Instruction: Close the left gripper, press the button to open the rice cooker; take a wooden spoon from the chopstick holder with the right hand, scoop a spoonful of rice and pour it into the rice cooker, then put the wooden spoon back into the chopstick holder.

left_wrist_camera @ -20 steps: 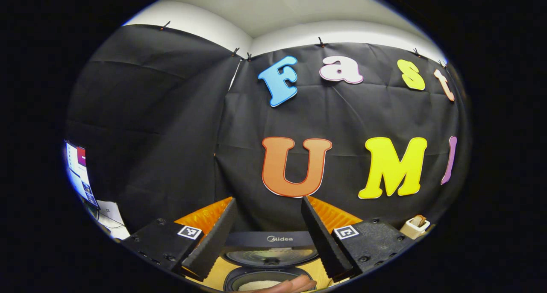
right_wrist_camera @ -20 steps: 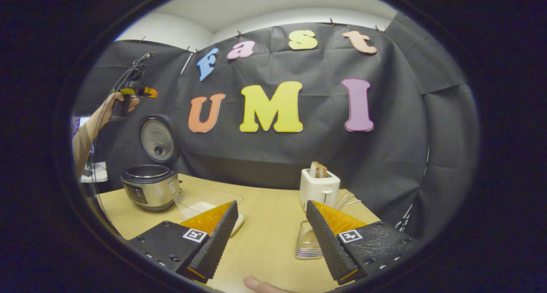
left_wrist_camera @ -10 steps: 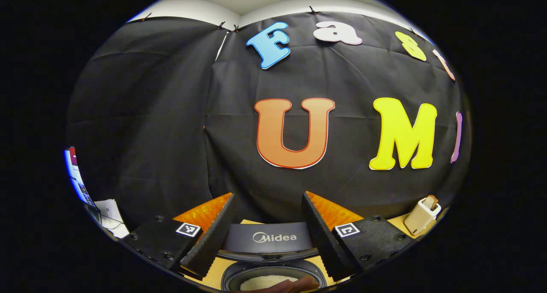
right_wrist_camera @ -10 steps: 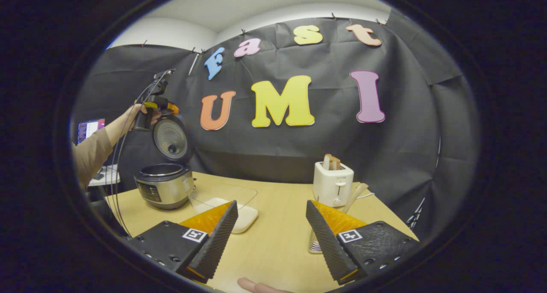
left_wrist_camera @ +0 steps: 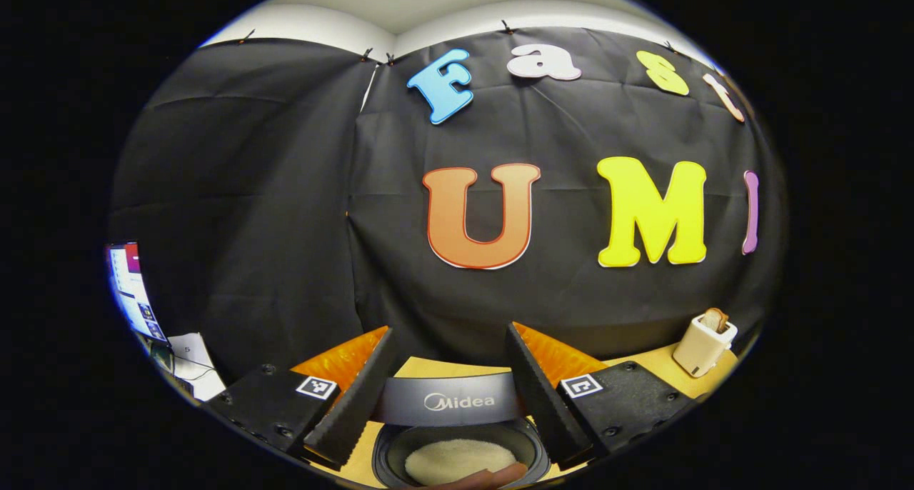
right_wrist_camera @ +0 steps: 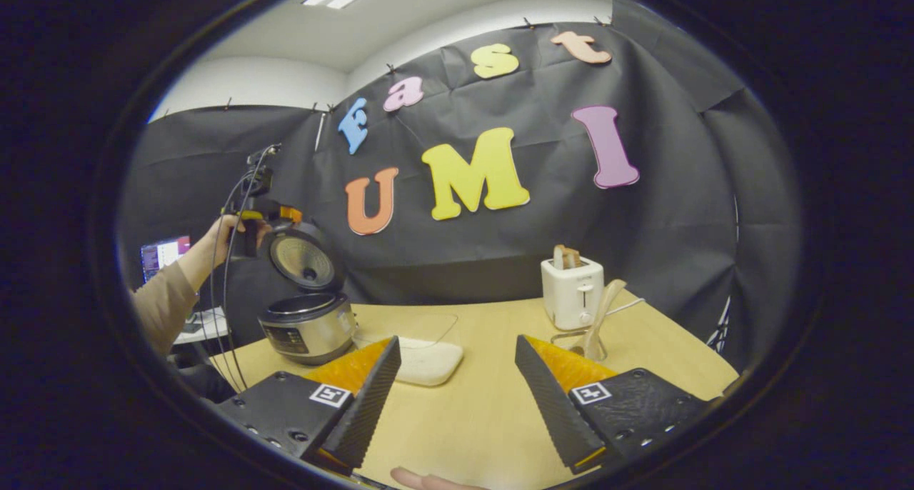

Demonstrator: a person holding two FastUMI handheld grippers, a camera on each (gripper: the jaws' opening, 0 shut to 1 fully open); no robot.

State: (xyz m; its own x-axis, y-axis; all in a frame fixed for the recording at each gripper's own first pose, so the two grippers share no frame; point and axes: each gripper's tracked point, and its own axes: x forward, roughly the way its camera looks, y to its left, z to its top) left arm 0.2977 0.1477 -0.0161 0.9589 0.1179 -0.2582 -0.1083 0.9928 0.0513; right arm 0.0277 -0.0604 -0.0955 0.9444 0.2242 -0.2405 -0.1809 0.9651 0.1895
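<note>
While upright in chopstick holder, wooden spoon leaning right

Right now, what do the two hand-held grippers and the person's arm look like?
Each hand-held gripper, left and right, has wedge-shaped ribbed fingers on black bolted blocks with square black-and-white markers. Black cables hang from the left one. The person wears a tan sleeve.

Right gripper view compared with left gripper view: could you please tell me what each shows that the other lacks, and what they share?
Right gripper view: the wooden spoon standing in the chopstick holder, the clear rice container, and the left gripper held by a hand beside the raised lid. Left gripper view: white rice inside the cooker's pot, seen from above. Both: the open rice cooker, the toaster and the table.
</note>
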